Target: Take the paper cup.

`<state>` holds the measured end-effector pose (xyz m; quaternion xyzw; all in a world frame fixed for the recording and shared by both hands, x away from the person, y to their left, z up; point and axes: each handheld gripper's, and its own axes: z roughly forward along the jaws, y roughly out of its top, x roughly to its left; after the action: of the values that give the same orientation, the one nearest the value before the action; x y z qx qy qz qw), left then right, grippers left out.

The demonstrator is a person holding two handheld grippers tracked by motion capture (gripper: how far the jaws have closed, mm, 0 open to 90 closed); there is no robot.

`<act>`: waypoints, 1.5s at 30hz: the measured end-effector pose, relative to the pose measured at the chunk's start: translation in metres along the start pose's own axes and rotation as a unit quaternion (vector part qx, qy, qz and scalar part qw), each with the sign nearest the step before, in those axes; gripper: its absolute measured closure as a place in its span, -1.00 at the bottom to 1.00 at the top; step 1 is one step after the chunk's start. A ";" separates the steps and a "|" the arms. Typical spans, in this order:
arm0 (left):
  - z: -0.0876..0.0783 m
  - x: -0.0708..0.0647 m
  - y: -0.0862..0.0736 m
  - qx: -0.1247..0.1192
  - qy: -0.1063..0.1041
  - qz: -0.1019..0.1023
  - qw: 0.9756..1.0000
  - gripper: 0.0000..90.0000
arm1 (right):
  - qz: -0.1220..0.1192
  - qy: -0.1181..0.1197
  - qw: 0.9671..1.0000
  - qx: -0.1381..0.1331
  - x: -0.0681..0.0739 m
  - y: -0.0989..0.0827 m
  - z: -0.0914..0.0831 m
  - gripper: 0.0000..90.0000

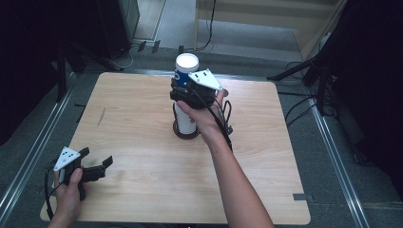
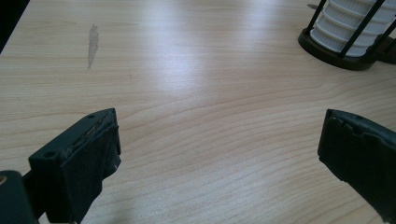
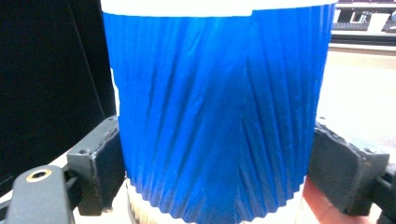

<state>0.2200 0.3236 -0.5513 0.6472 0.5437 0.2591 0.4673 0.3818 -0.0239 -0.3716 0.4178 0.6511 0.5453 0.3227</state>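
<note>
A person is working at a light wooden table (image 1: 142, 142) with a two-jaw gripper in each hand. The right gripper (image 1: 186, 88) is reaching out over the middle of the table toward its far side, and its jaws are clamping the sides of a blue ribbed paper cup (image 1: 183, 75) with a white rim. In the right gripper view the two black pads are pressing against the cup's (image 3: 212, 112) left and right walls near its lower edge, so the grip is on the cup itself. The cup is sitting at the top of a stack of white cups (image 1: 184, 121) that is standing upright in a dark wire cup holder (image 1: 186, 133) with a round base, placed at the middle of the table. Whether the blue cup is resting in the stack or hanging just above it is not clear from these views. A black cable (image 1: 227, 118) is trailing from the right gripper down along the forearm. The left gripper (image 1: 97, 168) is lying low at the near left corner of the table, well apart from the holder, its jaws standing wide apart with only bare tabletop between them. In the left gripper view the holder's (image 2: 341, 58) base and the lower white cups (image 2: 345, 28) are showing at the far right.
</note>
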 end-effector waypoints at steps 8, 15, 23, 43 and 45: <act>0.000 0.000 0.000 -0.002 -0.001 0.000 1.000 -1.00 | -0.013 -0.001 1.000 -0.009 0.002 -0.001 -0.002 -0.60; 0.000 0.000 0.000 -0.001 0.000 0.000 1.000 -1.00 | -0.012 0.002 1.000 -0.017 0.002 0.003 -0.004 -0.58; 0.000 0.000 0.000 -0.001 0.001 0.000 1.000 -1.00 | -0.016 0.000 1.000 -0.019 0.002 0.011 -0.006 -0.58; 0.000 0.000 0.000 -0.001 0.001 0.001 1.000 -1.00 | -0.017 -0.003 1.000 -0.025 0.002 0.029 -0.010 -0.57; 0.001 0.000 0.000 -0.002 0.001 0.000 1.000 -1.00 | -0.017 -0.004 1.000 -0.024 0.003 0.031 -0.010 -0.57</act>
<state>0.2206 0.3233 -0.5514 0.6458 0.5439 0.2611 0.4680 0.3777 -0.0242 -0.3391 0.4010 0.6434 0.5539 0.3442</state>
